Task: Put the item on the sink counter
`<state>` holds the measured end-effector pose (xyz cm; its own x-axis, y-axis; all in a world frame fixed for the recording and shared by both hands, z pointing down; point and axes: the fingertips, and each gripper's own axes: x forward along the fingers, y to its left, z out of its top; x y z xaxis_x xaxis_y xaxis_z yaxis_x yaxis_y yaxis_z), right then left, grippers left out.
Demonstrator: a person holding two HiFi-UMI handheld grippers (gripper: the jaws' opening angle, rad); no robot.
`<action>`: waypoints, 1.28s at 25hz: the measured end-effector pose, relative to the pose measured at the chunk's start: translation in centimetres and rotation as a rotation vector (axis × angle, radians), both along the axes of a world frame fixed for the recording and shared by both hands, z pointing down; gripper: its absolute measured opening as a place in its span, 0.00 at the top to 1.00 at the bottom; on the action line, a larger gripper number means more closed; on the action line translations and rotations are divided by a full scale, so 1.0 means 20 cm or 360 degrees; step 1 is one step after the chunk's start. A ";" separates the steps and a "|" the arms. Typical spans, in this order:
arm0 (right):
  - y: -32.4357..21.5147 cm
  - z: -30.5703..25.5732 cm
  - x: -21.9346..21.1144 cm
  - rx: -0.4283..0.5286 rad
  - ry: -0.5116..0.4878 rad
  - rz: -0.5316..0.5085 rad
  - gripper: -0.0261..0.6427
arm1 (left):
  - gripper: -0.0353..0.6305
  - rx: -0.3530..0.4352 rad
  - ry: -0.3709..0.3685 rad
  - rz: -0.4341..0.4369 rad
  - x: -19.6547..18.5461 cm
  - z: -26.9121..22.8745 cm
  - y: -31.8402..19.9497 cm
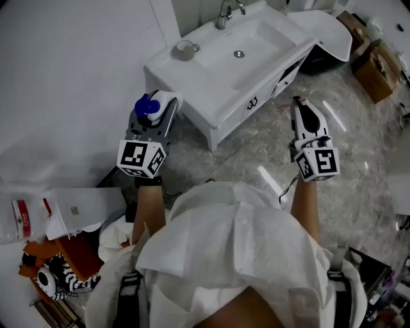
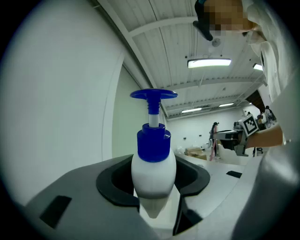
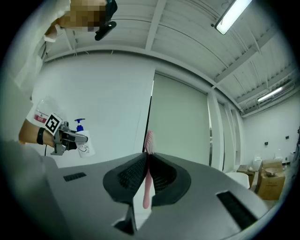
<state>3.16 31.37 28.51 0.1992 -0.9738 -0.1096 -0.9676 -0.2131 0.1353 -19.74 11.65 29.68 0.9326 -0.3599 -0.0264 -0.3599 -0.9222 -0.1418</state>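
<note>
Left gripper (image 1: 159,106) is clamped round a white pump bottle (image 2: 153,171) with a blue top. It's upright, in the air just short of the sink surface (image 1: 192,80), where a cup (image 1: 186,49) sits by the basin. Right gripper (image 1: 300,106) is pinched tight on a pink toothbrush (image 3: 148,178), bristles up.

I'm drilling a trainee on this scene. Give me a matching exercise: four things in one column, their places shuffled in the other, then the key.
Things:
1. pump bottle
2. toothbrush
3. cup
4. faucet

Places:
a. at the back edge of the sink counter
b. in the right gripper
c. on a corner of the sink counter
d. in the left gripper

Pairs: 1-d, 2-b, 3-c, 4-a.
</note>
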 end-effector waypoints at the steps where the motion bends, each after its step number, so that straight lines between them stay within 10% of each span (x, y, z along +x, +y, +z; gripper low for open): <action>1: 0.02 0.01 0.02 0.0002 0.0002 0.0024 0.93 | 0.63 0.0000 0.0006 0.0018 0.01 0.00 0.01; 32: -0.30 0.04 -0.03 -0.0029 -0.0042 -0.0034 0.93 | 0.63 -0.0065 -0.0026 0.0056 -0.06 0.08 -0.21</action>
<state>2.48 25.42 29.40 0.1811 -0.9796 -0.0870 -0.9752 -0.1903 0.1134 -20.95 7.51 31.25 0.9449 -0.3274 0.0028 -0.3252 -0.9394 -0.1090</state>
